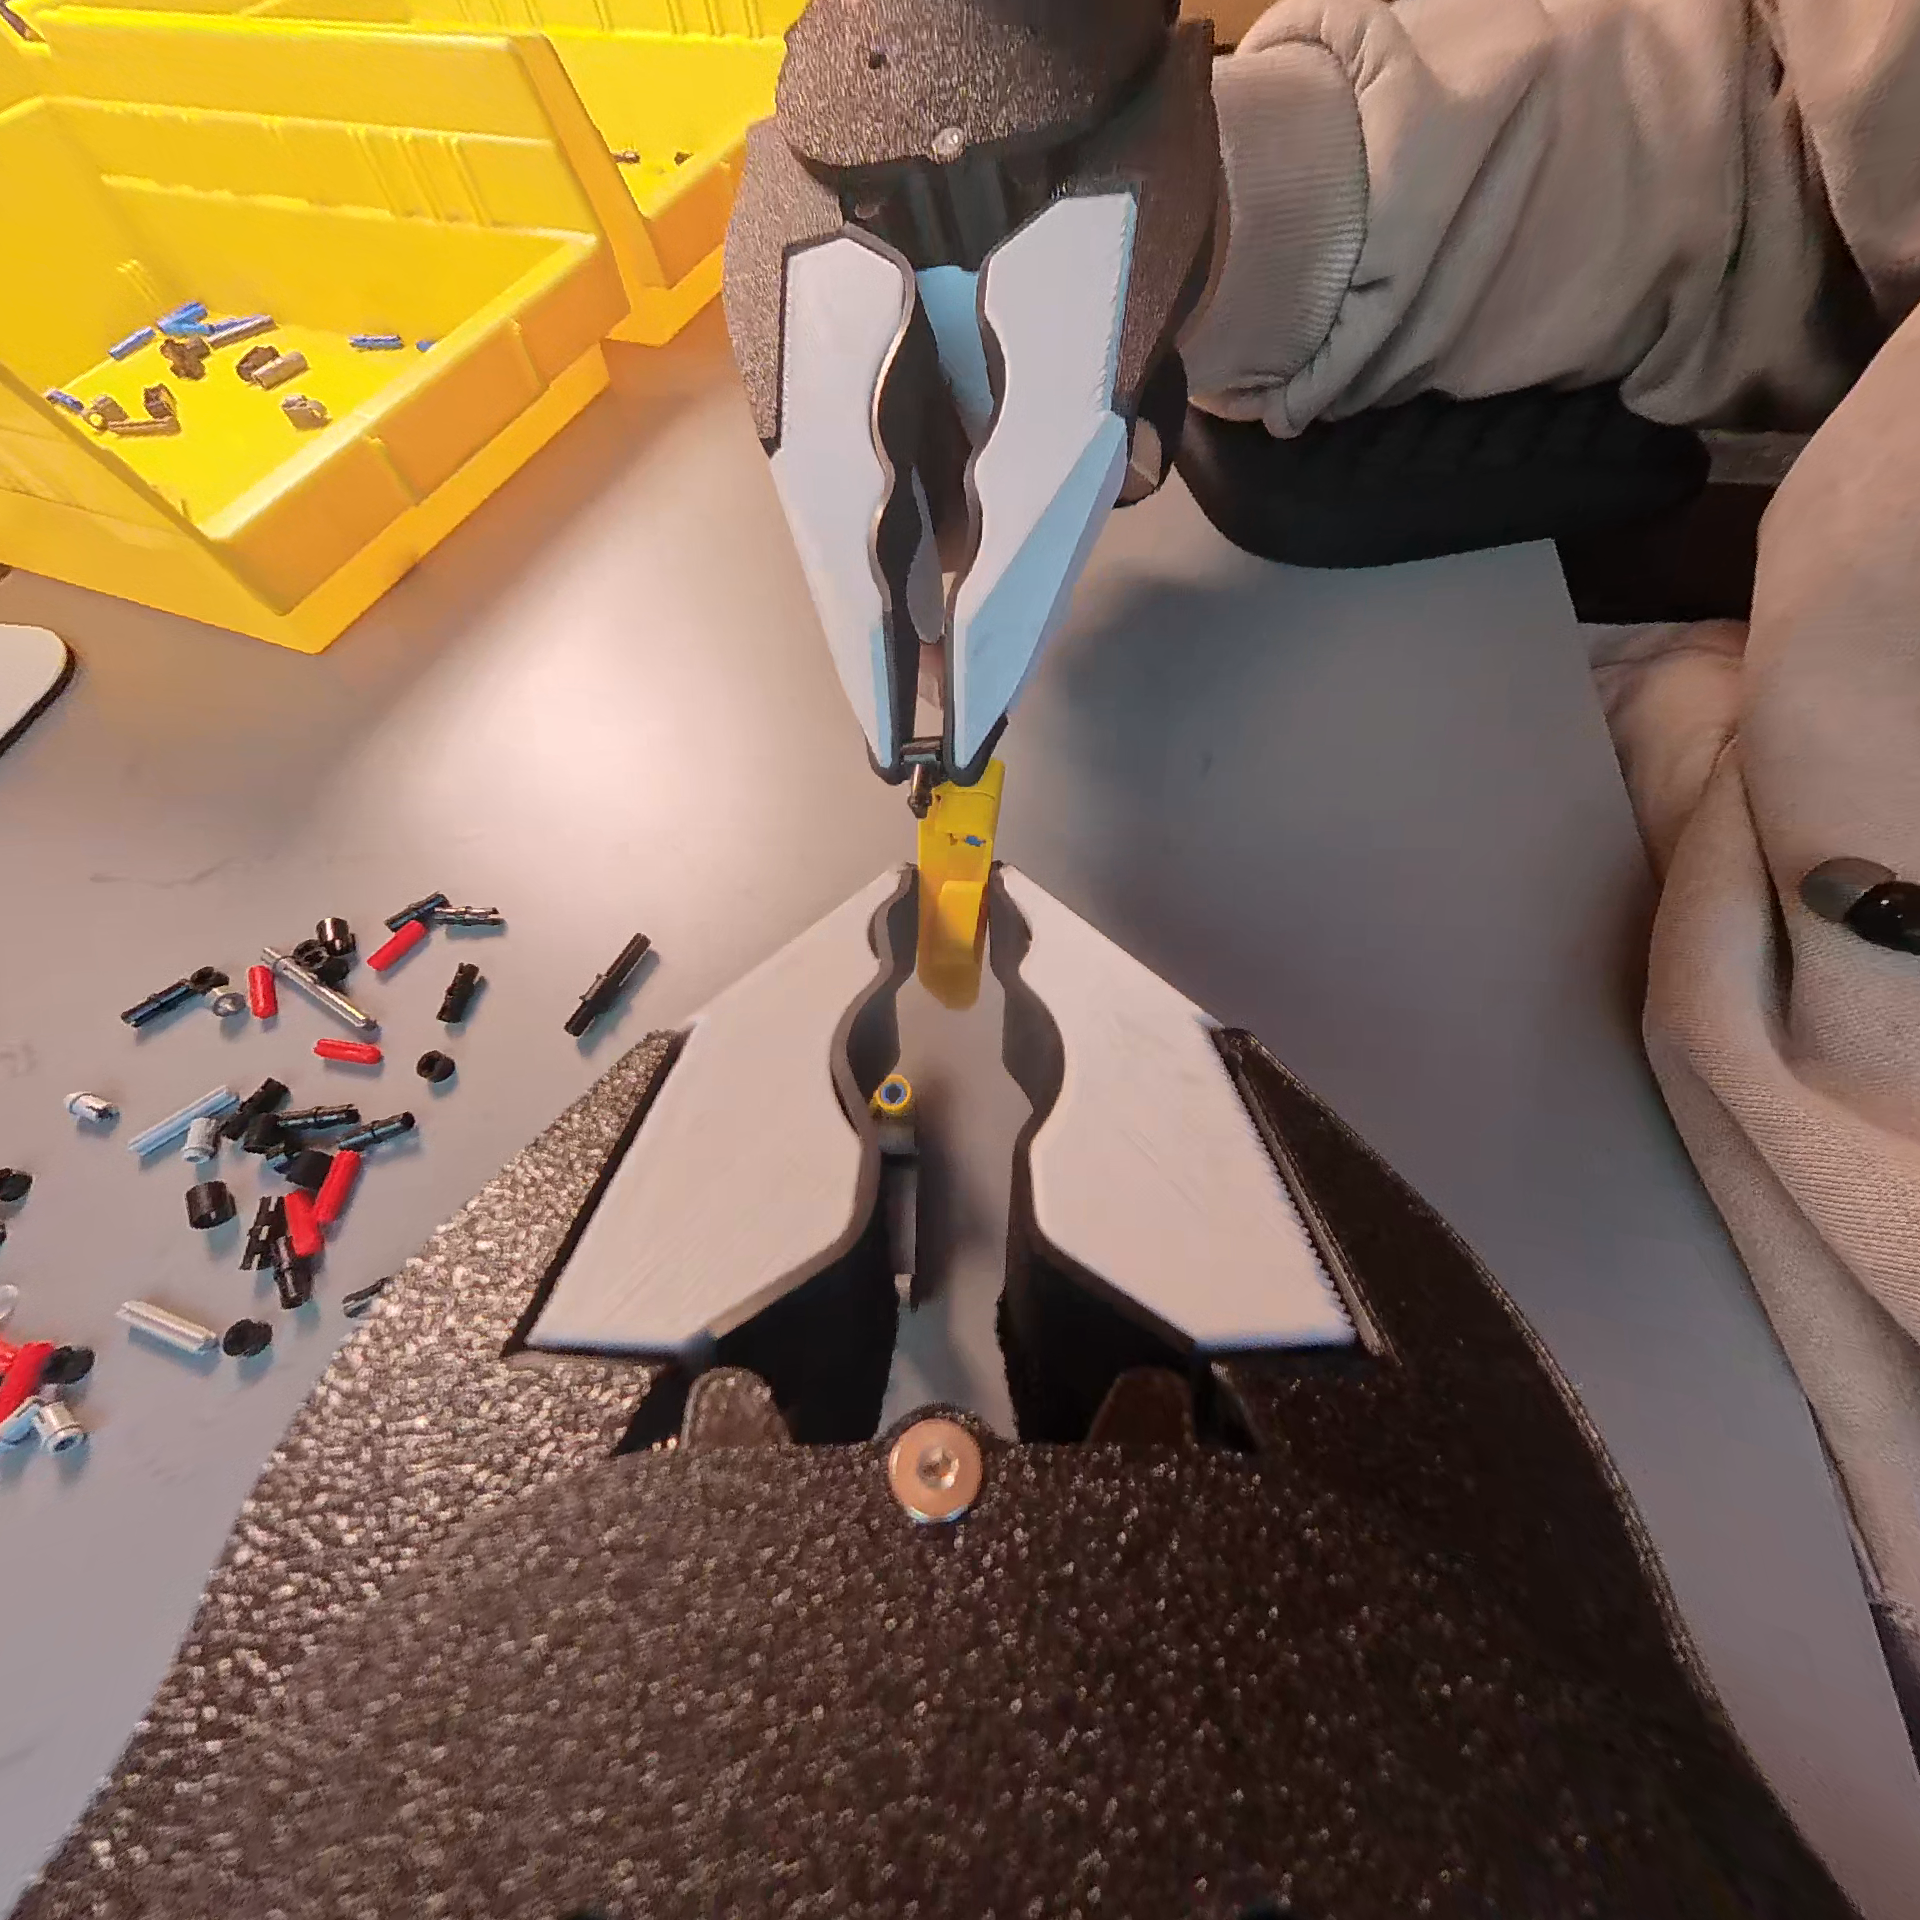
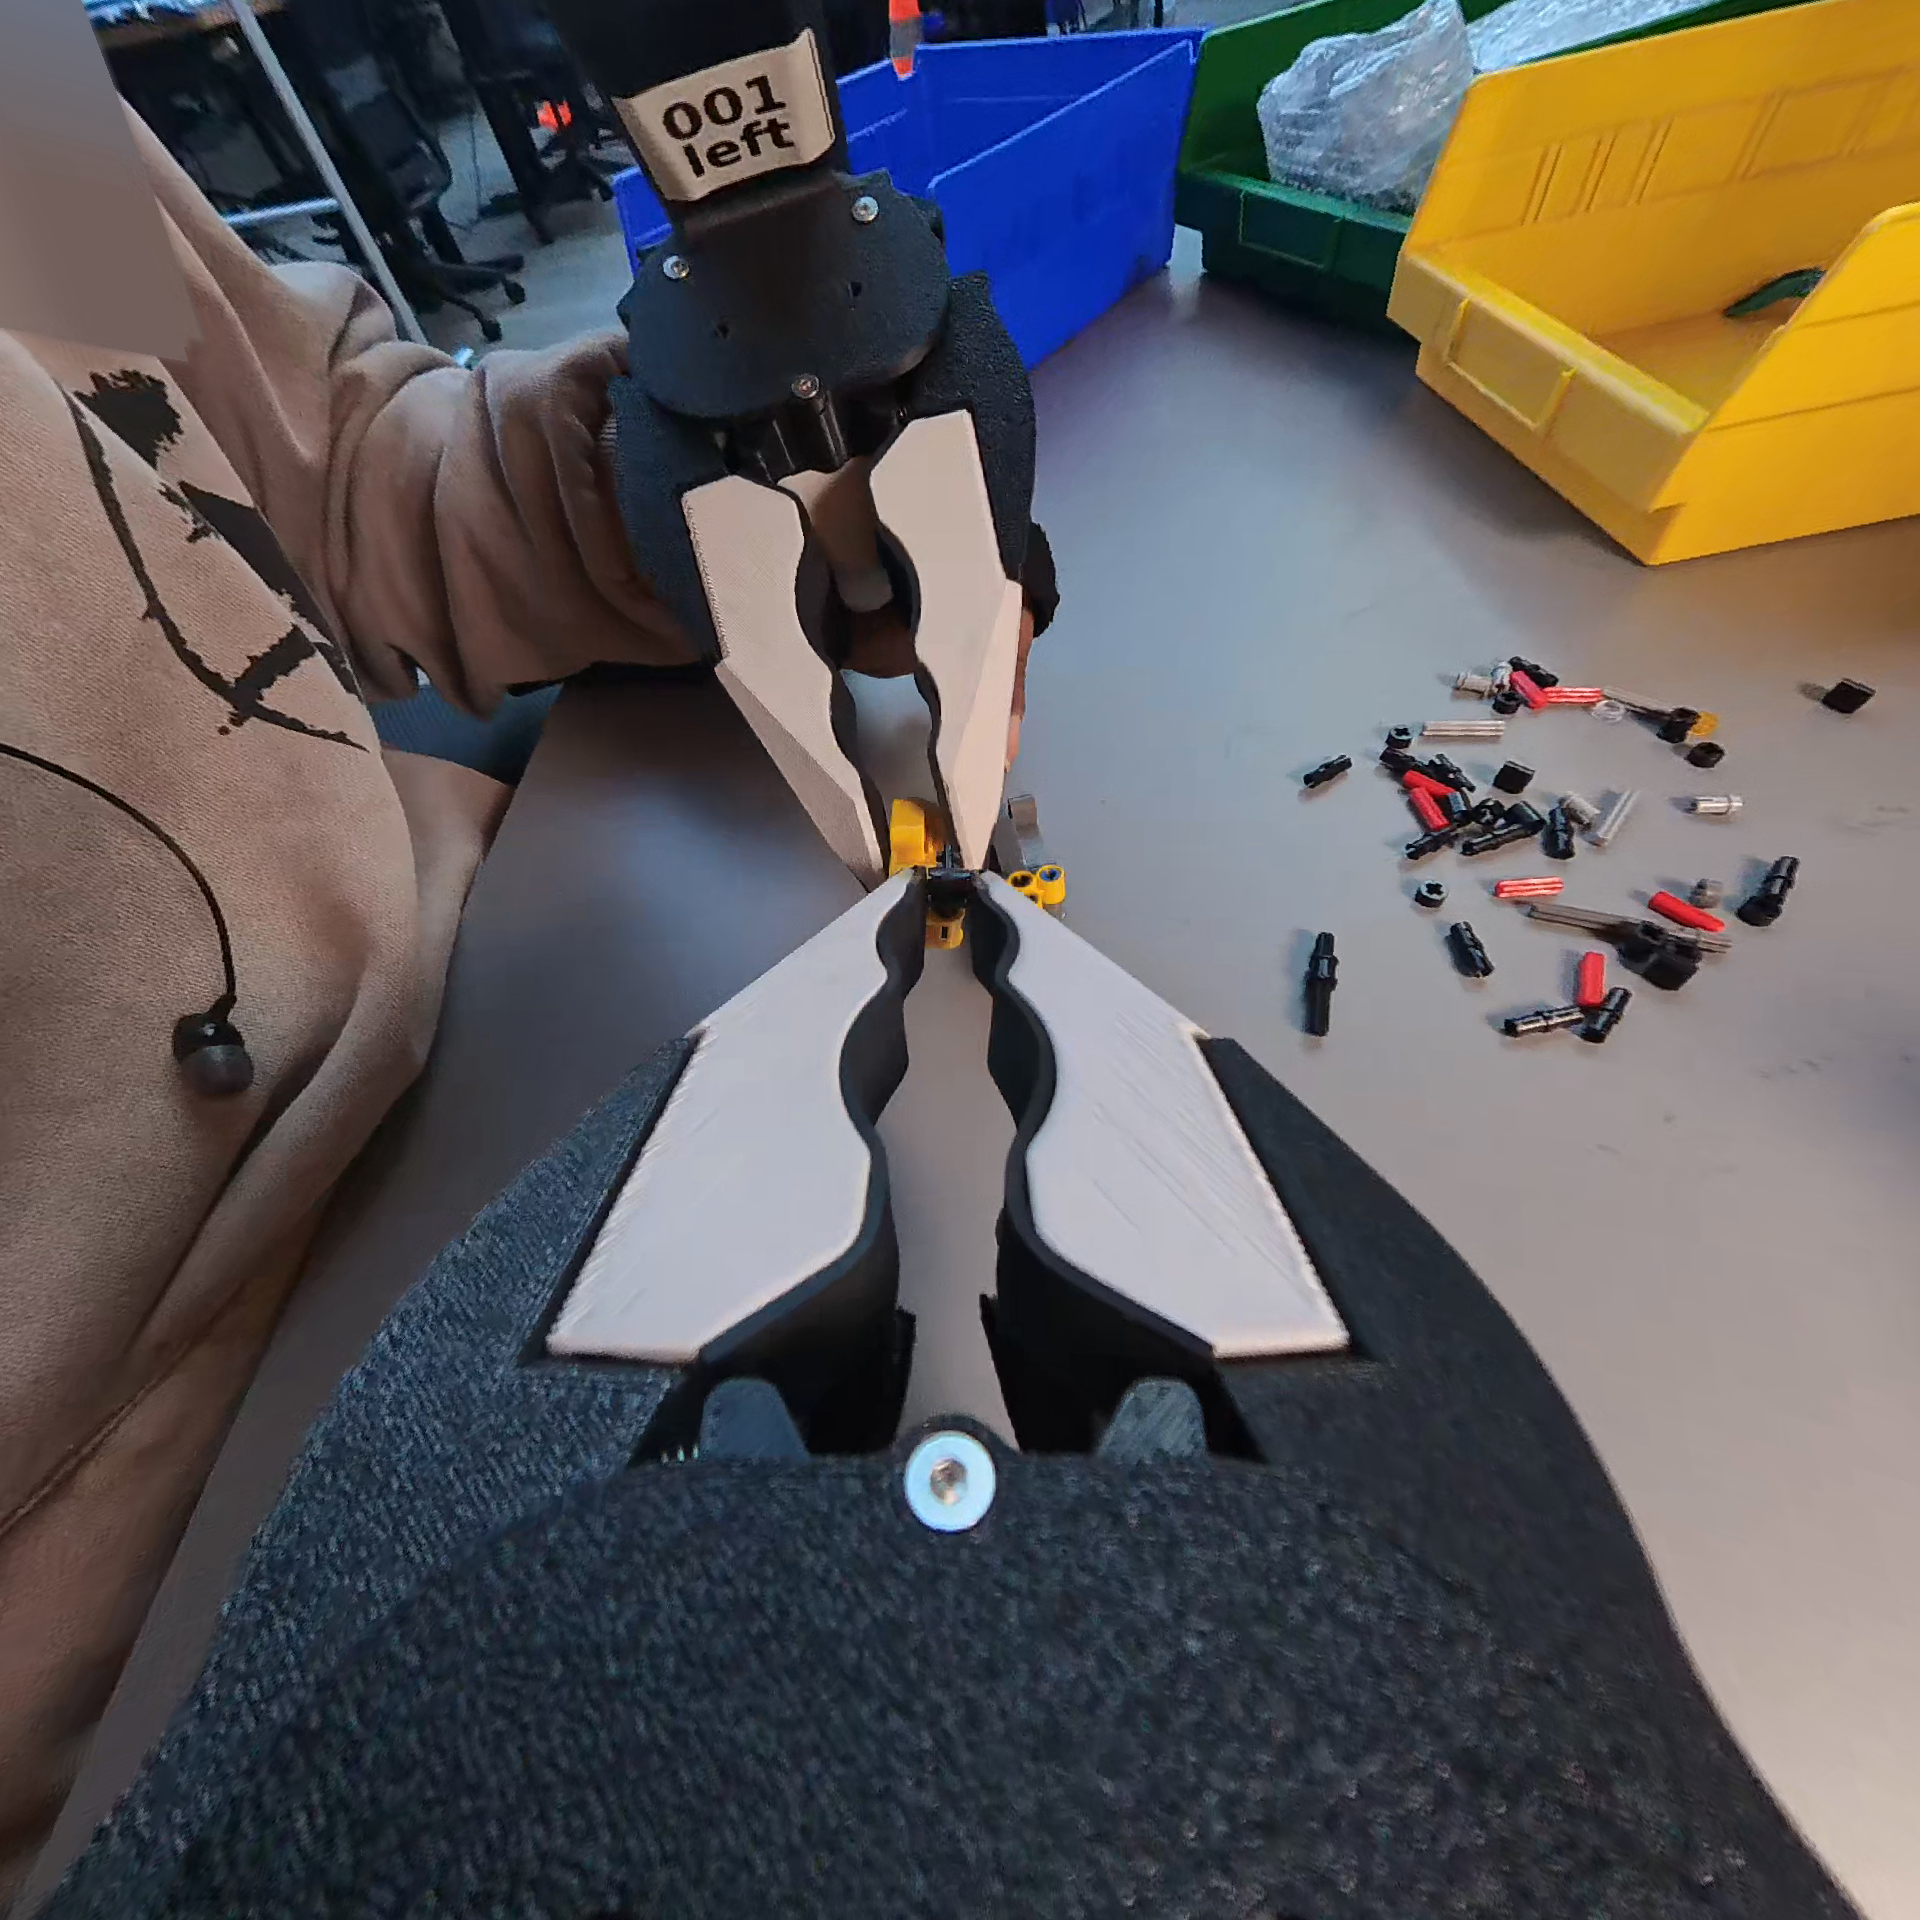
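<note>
Tabletop (image 1: 1299,727), smooth grey, carries ribbed yellow plastic bins (image 1: 312,343) and a scatter of small black, red and grey pins (image 1: 291,1101). My left gripper (image 1: 948,883), pale faceted fingers on pebbled black, is clamped on a curved yellow building piece (image 1: 951,935). My right gripper (image 2: 948,881) pinches a tiny black pin (image 2: 945,888) against that piece's top end, tip to tip.

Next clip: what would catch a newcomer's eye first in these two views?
Two grippers meet tip to tip at the table's near edge: the left gripper pinches a yellow piece, while the right gripper clamps a small black pin against it. Beside them lies a scatter of black, red and grey small parts, with yellow bins behind.
</note>
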{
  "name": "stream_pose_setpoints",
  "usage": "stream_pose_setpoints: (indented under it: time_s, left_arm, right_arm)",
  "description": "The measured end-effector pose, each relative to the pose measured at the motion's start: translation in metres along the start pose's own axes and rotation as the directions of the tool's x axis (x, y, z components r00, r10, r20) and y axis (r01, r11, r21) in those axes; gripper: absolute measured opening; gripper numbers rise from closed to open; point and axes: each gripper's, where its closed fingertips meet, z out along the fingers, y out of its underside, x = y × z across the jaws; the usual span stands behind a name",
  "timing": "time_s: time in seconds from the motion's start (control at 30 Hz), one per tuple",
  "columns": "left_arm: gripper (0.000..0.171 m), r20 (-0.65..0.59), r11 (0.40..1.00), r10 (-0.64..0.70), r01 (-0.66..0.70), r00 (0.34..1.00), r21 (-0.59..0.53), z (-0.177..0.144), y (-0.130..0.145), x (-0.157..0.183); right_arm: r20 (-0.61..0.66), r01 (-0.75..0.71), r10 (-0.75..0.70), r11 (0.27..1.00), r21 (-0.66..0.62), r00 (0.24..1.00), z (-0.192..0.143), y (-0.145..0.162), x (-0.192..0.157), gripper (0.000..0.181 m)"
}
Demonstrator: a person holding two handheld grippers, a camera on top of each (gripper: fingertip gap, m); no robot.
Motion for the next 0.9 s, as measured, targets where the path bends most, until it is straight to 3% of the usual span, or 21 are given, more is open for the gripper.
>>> stream_pose_setpoints:
  time_s: [0.13, 0.2, 0.27, 0.37, 0.57, 0.8, 0.87, 0.9]
  left_arm:
    - [0.016, -0.017, 0.97, -0.131, 0.132, 0.991, 0.205, -0.014, -0.028, -0.011]
    - [0.018, -0.101, 0.905, -0.251, 0.271, 0.963, 0.329, -0.023, -0.044, -0.016]
    - [0.023, -0.236, 0.833, -0.345, 0.412, 0.908, 0.369, -0.027, -0.053, -0.014]
    - [0.018, -0.369, 0.752, -0.405, 0.534, 0.837, 0.387, -0.03, -0.063, -0.012]
    - [0.012, -0.351, 0.756, -0.459, 0.566, 0.816, 0.327, -0.021, -0.053, -0.015]
    - [0.006, -0.359, 0.673, -0.59, 0.686, 0.724, 0.278, -0.013, -0.042, -0.028]
    - [0.006, -0.284, 0.682, -0.633, 0.693, 0.72, 0.234, -0.004, -0.025, -0.035]
    - [0.006, -0.305, 0.675, -0.631, 0.699, 0.713, 0.237, -0.006, -0.027, -0.034]
  right_arm:
    - [-0.013, -0.03, 0.032, 0.988, 0.151, 0.999, -0.008, -0.023, 0.006, 0.005]
    - [-0.02, -0.051, 0.06, 0.948, 0.313, 0.998, -0.018, -0.046, 0.009, 0.005]
    - [-0.013, -0.057, 0.068, 0.913, 0.405, 0.998, -0.024, -0.059, 0.008, 0.005]
    - [-0.102, 0.074, -0.039, 0.927, 0.367, 0.994, -0.02, -0.057, 0.006, 0.005]
    - [-0.237, 0.304, -0.249, 0.923, 0.235, 0.939, -0.016, -0.047, 0.005, 0.006]
    - [-0.407, 0.564, -0.504, 0.825, 0.037, 0.762, -0.013, -0.043, 0.013, 0.005]
    - [-0.382, 0.571, -0.478, 0.801, 0.18, 0.791, -0.016, -0.062, -0.008, 0.005]
    - [-0.382, 0.6, -0.509, 0.781, 0.173, 0.772, -0.013, -0.067, -0.015, 0.004]
